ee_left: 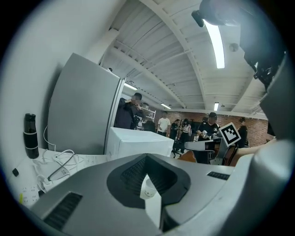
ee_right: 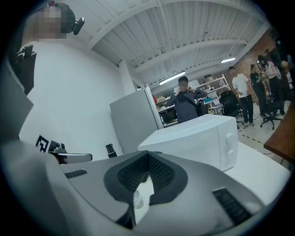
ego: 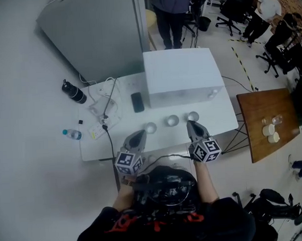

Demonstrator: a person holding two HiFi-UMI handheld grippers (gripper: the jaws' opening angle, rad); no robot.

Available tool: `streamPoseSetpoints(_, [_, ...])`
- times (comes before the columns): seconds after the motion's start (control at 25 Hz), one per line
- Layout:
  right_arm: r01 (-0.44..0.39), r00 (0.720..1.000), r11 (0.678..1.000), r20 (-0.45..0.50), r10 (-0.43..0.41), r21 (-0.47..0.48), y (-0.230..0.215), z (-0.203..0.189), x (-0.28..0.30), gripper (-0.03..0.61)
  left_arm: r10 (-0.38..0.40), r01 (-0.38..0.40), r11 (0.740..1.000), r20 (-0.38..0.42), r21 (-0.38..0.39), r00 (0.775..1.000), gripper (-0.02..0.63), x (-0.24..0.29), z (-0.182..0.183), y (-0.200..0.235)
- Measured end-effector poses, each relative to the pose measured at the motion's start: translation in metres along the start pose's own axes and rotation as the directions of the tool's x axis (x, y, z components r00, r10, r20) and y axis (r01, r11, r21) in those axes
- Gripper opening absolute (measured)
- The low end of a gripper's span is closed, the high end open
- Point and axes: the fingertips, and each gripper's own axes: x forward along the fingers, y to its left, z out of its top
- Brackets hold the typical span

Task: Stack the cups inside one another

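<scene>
- The left gripper and right gripper reach over the near edge of the flat white desk, at about 11 and 1 o'clock from the person. They are well apart, with bare desk between them.
- The left gripper's jaws are smooth grey shells with black ribbed pads. Their tips meet, leaving only a thin wedge behind them, and they hold nothing. The left cup shows through that wedge, beyond the tips.
- The right gripper's jaws are built the same way, also closed tip to tip and empty. The right cup, pale and see-through, shows through their slit.
- Three small round cups stand upright in a row across the desk, none inside another. The left cup is just past the left tips, the middle cup is at 12 o'clock, and the right cup is just past the right tips. Bare desk separates each from the next.
- A boxy white microwave stands just behind the row at 12 o'clock and closes off the far side.
- A flat black phone lies beside the microwave at 11 o'clock.
- A white power strip and loose cables crowd the 10 o'clock side, with a black bottle beyond them.
- Past the desk's right edge, at 2 o'clock, stands a brown wooden table.
</scene>
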Motion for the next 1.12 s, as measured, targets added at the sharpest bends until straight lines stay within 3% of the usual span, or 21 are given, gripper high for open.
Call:
streamPoseSetpoints(0.2, [0.03,0.998,0.997,-0.055,-0.034,-0.069,-0.009,0.001,0.008,0.006,-0.005,0.004,1.0,-0.023,-0.02,1.0,0.002,0.004,-0.008,0.024])
streamPoseSetpoints(0.28, [0.005,0.994,0.991,-0.104,-0.019,-0.133,-0.013,-0.006,0.01,0.006,-0.008,0.007,1.0,-0.031,-0.028,0.999,0.002,0.005,-0.01,0.03])
streamPoseSetpoints(0.44, [-0.085,0.959,0.945,-0.283,-0.009,-0.317,-0.028,-0.037,0.018,0.013,-0.024,0.022,0.999,-0.053,-0.044,0.998,0.003,0.007,-0.014,0.032])
streamPoseSetpoints(0.52, [-0.109,0.933,0.916,-0.357,-0.04,-0.386,-0.043,-0.053,0.024,0.068,-0.036,0.033,0.998,-0.043,-0.056,0.998,0.003,0.01,-0.014,0.032])
streamPoseSetpoints(0.64, [-0.165,0.874,0.849,-0.473,-0.111,-0.503,-0.071,-0.084,0.03,0.071,-0.082,0.084,0.991,0.02,-0.108,0.996,0.003,0.012,-0.006,0.026])
streamPoseSetpoints(0.76, [-0.277,0.791,0.725,-0.578,-0.201,-0.631,-0.093,-0.107,0.039,0.075,-0.082,0.083,0.989,0.017,-0.122,0.997,0.003,0.018,-0.007,0.028])
streamPoseSetpoints(0.84, [-0.355,0.737,0.674,-0.638,-0.225,-0.648,-0.102,-0.122,0.046,0.075,-0.059,0.059,0.99,0.002,-0.13,0.998,0.003,0.021,-0.012,0.031])
streamPoseSetpoints(0.96, [-0.441,0.654,0.642,-0.714,-0.249,-0.627,-0.119,-0.153,0.052,0.075,-0.038,0.038,0.99,0.004,-0.137,0.999,0.003,0.025,-0.014,0.03])
streamPoseSetpoints(1.12, [-0.45,0.621,0.628,-0.728,-0.291,-0.635,-0.125,-0.158,0.062,0.074,-0.021,0.024,0.99,0.02,-0.142,1.0,0.003,0.028,-0.014,0.03])
